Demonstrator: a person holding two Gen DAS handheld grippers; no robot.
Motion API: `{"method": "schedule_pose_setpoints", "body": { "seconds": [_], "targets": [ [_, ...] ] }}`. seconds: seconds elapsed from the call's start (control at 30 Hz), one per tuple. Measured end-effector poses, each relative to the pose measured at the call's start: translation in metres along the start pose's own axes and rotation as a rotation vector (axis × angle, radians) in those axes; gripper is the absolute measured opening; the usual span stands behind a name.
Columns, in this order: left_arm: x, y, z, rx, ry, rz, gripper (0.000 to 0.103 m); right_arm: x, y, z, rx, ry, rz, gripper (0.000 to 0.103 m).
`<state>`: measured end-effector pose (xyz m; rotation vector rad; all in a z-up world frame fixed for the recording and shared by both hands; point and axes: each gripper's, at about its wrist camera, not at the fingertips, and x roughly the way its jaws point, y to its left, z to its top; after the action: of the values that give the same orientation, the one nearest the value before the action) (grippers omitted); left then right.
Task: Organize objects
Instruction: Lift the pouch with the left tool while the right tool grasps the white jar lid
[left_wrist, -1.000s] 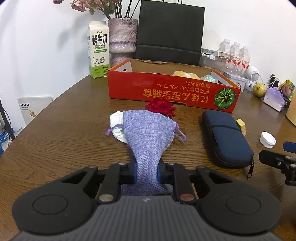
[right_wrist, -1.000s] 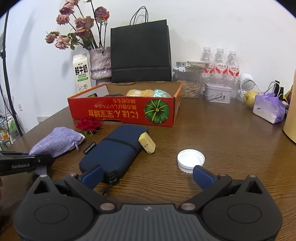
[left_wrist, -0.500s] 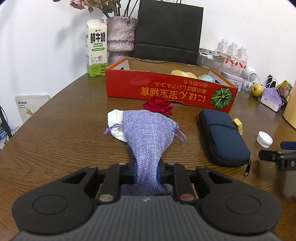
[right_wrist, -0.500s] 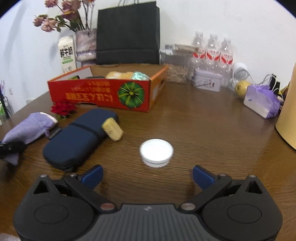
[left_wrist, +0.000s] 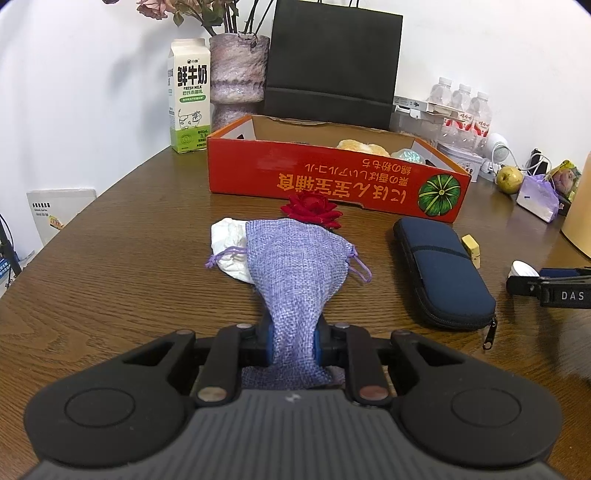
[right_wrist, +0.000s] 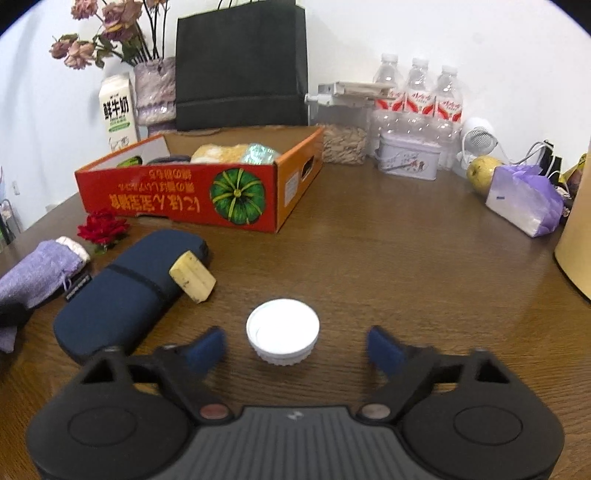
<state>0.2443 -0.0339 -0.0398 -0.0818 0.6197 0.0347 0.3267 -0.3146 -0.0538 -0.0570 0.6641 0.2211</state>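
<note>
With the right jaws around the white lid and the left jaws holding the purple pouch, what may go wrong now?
1. The right gripper is closing around the lid, which lies nearer its left finger; that finger may push the low lid sideways before both pads grip.
2. The left gripper pinches only the pouch end; when lifted, the white bundle at its open mouth may slip out, or the pouch may drag the rose.

Left gripper (left_wrist: 293, 345) clamped on the tail of a purple drawstring pouch (left_wrist: 295, 266) lying on the wooden table (left_wrist: 110, 288). Red fabric rose (left_wrist: 311, 209) touching the pouch's far end; navy zip case (left_wrist: 441, 271) to the right, orange box (left_wrist: 332, 181) behind.
</note>
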Motion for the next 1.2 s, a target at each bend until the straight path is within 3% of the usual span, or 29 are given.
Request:
{"method": "schedule_pose_setpoints", "body": {
  "seconds": [0.13,0.23,0.67,1.2],
  "targets": [
    [0.0,0.0,0.0,0.0,-0.001,0.0,0.019,-0.005,0.004,0.0,-0.027,-0.027,-0.003,0.048],
    [-0.001,0.0,0.0,-0.001,-0.001,0.0,0.019,-0.01,0.008,-0.001,-0.045,-0.062,-0.004,0.039],
    [-0.005,0.001,-0.001,-0.011,-0.016,-0.005,0.019,-0.036,0.035,-0.012,-0.063,-0.134,0.028,0.039],
    [-0.03,0.005,-0.009,-0.042,-0.036,-0.003,0.019,-0.066,0.098,-0.025,-0.078,-0.202,0.117,0.039]
  ]
}}
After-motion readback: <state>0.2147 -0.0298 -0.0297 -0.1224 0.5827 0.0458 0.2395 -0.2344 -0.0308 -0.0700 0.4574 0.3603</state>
